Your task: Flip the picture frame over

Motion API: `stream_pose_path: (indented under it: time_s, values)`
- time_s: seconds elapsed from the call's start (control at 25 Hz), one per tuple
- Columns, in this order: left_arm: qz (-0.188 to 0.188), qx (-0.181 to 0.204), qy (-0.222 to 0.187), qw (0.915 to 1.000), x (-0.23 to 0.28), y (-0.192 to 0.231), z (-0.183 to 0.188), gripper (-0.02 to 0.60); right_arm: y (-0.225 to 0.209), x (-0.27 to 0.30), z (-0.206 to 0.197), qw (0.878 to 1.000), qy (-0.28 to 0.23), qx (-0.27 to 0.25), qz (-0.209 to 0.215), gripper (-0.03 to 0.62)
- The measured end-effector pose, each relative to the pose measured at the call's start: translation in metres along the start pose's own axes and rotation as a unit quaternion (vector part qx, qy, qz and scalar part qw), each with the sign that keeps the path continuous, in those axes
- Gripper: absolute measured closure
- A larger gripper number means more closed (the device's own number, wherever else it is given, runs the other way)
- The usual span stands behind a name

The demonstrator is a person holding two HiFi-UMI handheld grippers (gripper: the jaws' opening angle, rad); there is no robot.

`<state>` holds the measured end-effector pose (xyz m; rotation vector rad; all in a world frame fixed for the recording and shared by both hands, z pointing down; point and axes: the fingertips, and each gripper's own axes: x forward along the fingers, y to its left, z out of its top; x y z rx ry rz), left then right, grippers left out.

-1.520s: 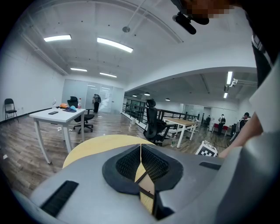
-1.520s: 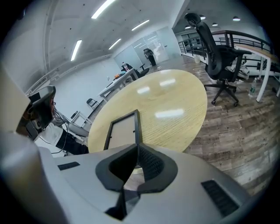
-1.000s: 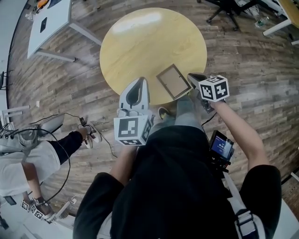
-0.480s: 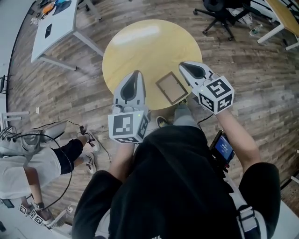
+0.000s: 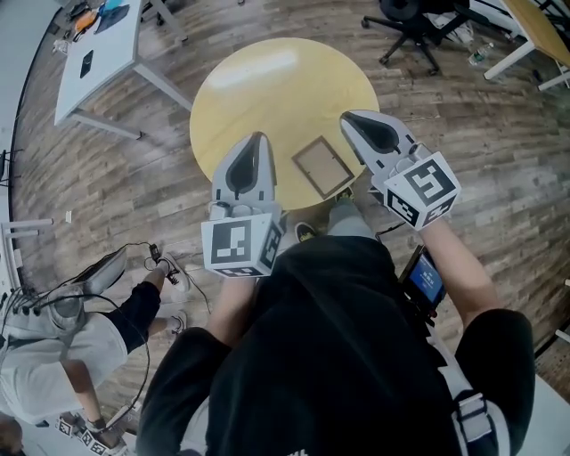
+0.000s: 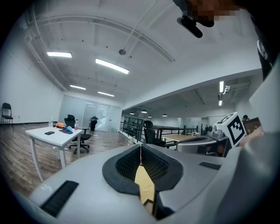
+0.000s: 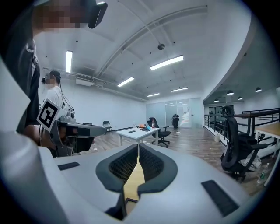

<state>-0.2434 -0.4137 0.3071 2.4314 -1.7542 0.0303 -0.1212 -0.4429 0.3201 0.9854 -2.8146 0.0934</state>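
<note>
The picture frame (image 5: 322,166) has a thin dark wooden border and a tan panel. It lies flat near the front edge of the round yellow table (image 5: 276,85). My left gripper (image 5: 253,141) hovers above the table just left of the frame, jaws shut and empty. My right gripper (image 5: 349,118) hovers just right of the frame, also shut on nothing. In the left gripper view the pads (image 6: 140,147) meet, with a strip of table top below them. The right gripper view shows the same, its jaws (image 7: 138,147) shut over the table. Neither gripper touches the frame.
A white desk (image 5: 93,44) with small items stands at the far left. A black office chair (image 5: 419,18) stands at the far right. A seated person (image 5: 62,334) and a cable on the wood floor are at the left. A small screen (image 5: 426,280) hangs at my waist.
Both grippers have risen above the table. The right one came up from low beside the frame's right edge and rolled. The frame has stayed flat in place.
</note>
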Motion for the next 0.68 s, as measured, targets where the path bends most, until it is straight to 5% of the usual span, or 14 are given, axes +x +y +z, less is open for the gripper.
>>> stream_pose_path:
  time_s: [0.68]
  values:
    - [-0.018,0.013,0.001,0.9998,0.004,-0.012,0.001,0.558,-0.008,-0.001,0.0,1.0,0.0,-0.005,-0.003,0.566]
